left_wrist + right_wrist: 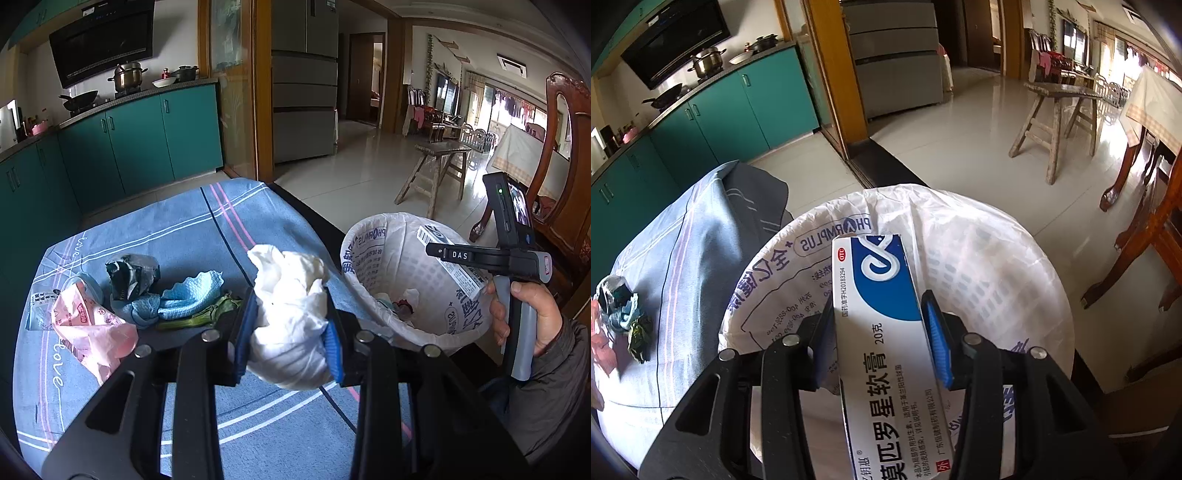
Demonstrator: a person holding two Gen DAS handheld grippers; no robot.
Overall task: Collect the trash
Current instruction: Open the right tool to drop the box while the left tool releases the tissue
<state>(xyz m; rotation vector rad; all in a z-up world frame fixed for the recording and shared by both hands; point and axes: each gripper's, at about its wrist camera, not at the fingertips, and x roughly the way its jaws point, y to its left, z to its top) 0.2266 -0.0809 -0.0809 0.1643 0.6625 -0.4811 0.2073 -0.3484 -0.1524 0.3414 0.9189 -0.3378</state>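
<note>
My left gripper is shut on a crumpled white tissue, held above the blue cloth-covered table, left of the bin. My right gripper is shut on a white and blue ointment box, held over the open mouth of the trash bin lined with a white bag. The bin and the box also show in the left wrist view, with some trash at the bin's bottom. On the table lie a pink plastic bag, a dark crumpled wrapper, a blue cloth wad and a green leaf.
Teal kitchen cabinets stand behind the table. A wooden stool stands on the tiled floor beyond the bin. A dark wooden chair and a table leg are at the right.
</note>
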